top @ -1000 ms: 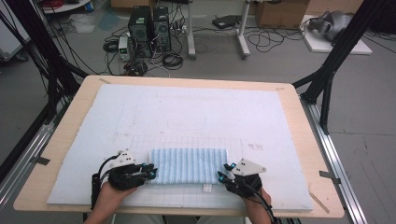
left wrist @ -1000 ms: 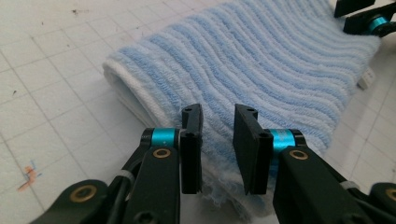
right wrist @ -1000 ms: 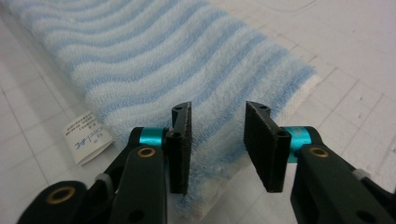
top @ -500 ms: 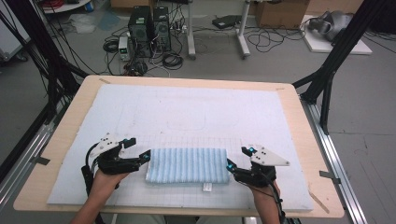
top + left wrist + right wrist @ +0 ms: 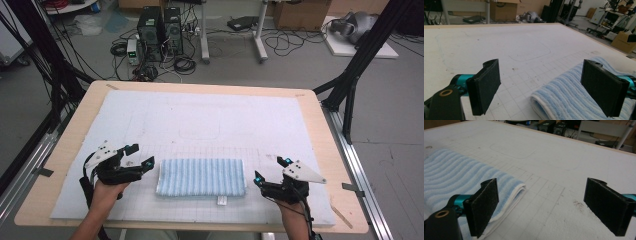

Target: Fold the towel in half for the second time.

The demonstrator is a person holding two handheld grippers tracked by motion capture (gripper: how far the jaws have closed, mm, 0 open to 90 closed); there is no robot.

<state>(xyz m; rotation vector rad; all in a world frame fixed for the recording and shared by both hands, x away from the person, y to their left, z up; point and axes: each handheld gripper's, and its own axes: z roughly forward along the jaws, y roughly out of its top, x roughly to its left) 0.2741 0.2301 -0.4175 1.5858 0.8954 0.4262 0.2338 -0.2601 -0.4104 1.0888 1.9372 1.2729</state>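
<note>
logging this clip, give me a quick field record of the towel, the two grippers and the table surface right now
towel: blue striped towel, folded, flat on the mat's near part
label: small white tag at its near edge
left gripper: jaws just opened, nothing between them, off the towel's left end
right gripper: jaws just opened, nothing between them, off the towel's right end
surface: white gridded mat on a wooden table

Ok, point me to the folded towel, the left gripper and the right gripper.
folded towel (image 5: 201,177), high view, middle of its striped top.
left gripper (image 5: 140,156), high view, midway between its open fingertips.
right gripper (image 5: 271,169), high view, midway between its open fingertips.
</note>
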